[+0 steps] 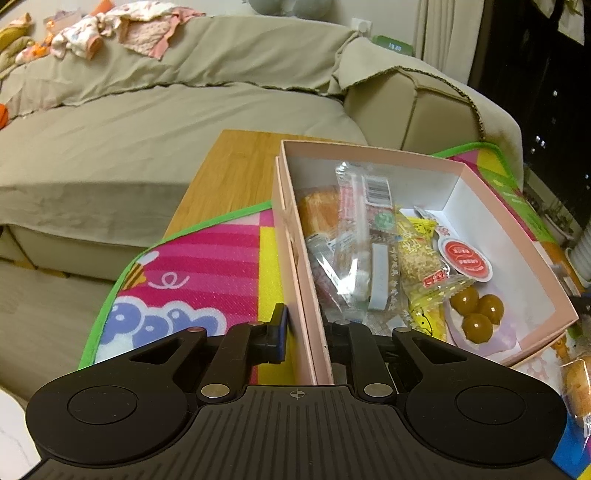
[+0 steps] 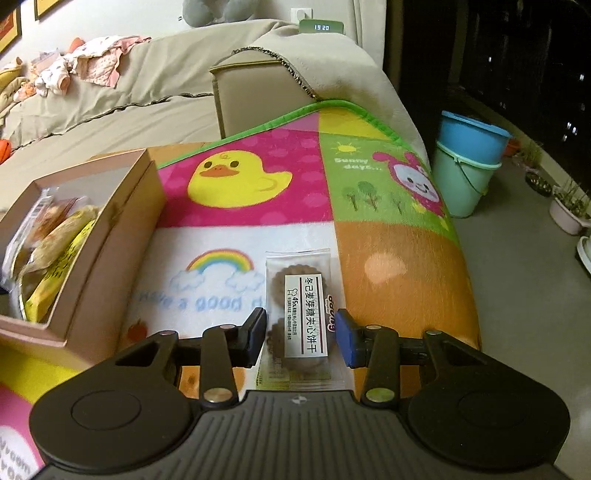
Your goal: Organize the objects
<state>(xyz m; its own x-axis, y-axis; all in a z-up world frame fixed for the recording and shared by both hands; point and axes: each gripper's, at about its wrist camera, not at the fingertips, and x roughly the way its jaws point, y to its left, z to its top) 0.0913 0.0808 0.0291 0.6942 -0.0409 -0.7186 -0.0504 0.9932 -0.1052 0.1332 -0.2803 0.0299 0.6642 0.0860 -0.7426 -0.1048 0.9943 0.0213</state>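
A pink box (image 1: 373,151) full of wrapped snacks (image 1: 369,236) stands on a colourful cartoon mat (image 1: 207,266). My left gripper (image 1: 306,332) straddles the box's near left wall, one finger outside, the other inside; the jaws look closed on the wall. In the right wrist view the box (image 2: 110,236) is at the left. A clear packet of sandwich biscuits (image 2: 301,314) lies flat on the mat (image 2: 388,266). My right gripper (image 2: 301,336) is open, its fingers on either side of the packet, a small gap on each side.
The mat covers a wooden table (image 1: 229,166). A beige-covered sofa (image 1: 147,110) with baby clothes (image 1: 110,29) lies behind. Another snack packet (image 1: 576,380) lies at the right edge. Blue and green buckets (image 2: 469,158) and plant pots (image 2: 569,210) stand on the floor to the right.
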